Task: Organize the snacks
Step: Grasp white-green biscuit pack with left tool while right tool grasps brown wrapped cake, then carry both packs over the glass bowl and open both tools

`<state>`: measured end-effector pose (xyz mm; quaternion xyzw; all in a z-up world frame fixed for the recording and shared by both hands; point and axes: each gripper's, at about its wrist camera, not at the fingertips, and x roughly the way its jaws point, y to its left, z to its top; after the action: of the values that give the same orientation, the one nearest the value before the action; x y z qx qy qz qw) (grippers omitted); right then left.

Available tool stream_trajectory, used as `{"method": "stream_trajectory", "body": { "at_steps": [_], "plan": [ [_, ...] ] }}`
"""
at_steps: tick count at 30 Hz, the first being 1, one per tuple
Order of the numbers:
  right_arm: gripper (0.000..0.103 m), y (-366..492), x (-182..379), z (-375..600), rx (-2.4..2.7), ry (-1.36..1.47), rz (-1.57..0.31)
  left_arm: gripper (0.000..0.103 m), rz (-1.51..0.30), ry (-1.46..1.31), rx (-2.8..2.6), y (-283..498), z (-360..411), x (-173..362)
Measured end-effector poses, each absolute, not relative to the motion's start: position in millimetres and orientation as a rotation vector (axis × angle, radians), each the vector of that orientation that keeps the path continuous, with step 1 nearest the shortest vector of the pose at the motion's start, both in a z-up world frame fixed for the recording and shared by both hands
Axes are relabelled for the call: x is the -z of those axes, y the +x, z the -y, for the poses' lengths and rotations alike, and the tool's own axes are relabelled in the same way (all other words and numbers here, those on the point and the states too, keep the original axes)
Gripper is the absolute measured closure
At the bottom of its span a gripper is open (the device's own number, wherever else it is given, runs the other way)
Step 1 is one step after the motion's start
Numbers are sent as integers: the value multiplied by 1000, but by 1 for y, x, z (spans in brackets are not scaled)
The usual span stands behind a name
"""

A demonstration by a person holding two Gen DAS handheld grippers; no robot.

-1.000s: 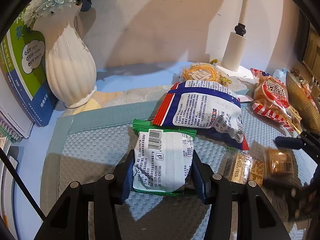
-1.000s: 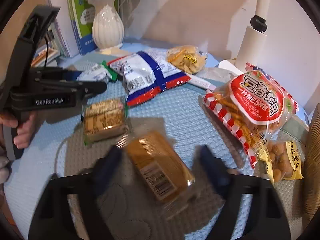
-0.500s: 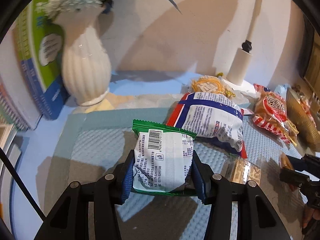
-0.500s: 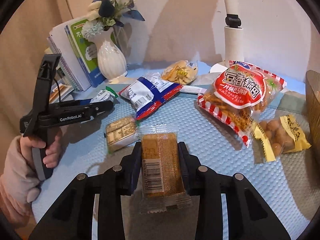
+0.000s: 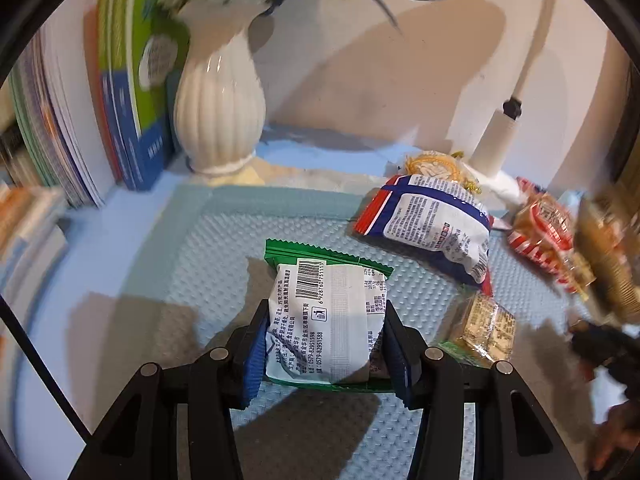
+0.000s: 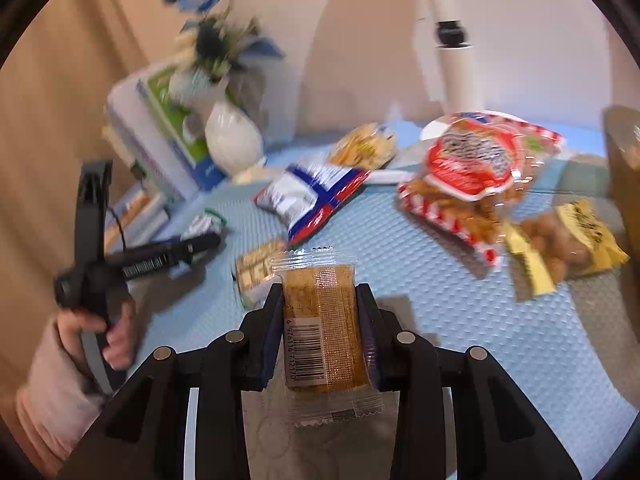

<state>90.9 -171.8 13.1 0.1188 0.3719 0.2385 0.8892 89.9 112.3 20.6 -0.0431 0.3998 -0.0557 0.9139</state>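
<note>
My left gripper [image 5: 325, 344] is shut on a white snack packet with green edges [image 5: 320, 300] and holds it just above the blue textured mat [image 5: 224, 264]. My right gripper [image 6: 320, 300] is shut on a brown cake bar in clear wrap [image 6: 324, 320], barcode facing up, lifted off the mat. The right wrist view shows the left gripper [image 6: 200, 244] at the left, held by a hand in a pink sleeve [image 6: 60, 380]. In the left wrist view the right gripper is only a dark blur at the right edge.
On the mat lie a blue, red and white bag [image 6: 312, 200], a red striped bag [image 6: 472, 168], a yellow packet of round snacks [image 6: 568, 240], a small cracker pack [image 5: 484, 328] and a yellow chip bag [image 6: 364, 144]. A white vase [image 5: 218, 120], books [image 5: 120, 100], a lamp post [image 6: 456, 64] and a basket [image 6: 624, 168] border it.
The right jaws went from open around the bar lying on the mat to shut on it, and it has been lifted. The left gripper rose and swung left with its packet.
</note>
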Motion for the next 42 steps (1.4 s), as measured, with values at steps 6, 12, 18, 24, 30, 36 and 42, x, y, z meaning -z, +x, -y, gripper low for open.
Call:
{"method": "stream_trajectory", "body": {
  "at_steps": [6, 12, 18, 24, 30, 36, 42],
  "plan": [
    [70, 94, -78, 233, -444, 312, -657, 54, -768, -56, 192, 93, -51, -85],
    [70, 97, -138, 313, -263, 314, -581, 54, -713, -19, 369, 110, 52, -138],
    [70, 91, -147, 398, -57, 371, -594, 54, -722, 13, 581, 117, 166, -144],
    [15, 92, -105, 455, 126, 436, -734, 15, -829, 132, 670, 122, 257, -112],
    [9, 84, -95, 471, 166, 501, -740, 10, -804, 235, 591, 117, 256, -101],
    [9, 91, -113, 442, 125, 488, -711, 10, -819, 147, 549, 124, 212, -108],
    [9, 101, -122, 388, 36, 462, -702, 9, -799, 107, 473, 124, 157, -121]
  ]
}}
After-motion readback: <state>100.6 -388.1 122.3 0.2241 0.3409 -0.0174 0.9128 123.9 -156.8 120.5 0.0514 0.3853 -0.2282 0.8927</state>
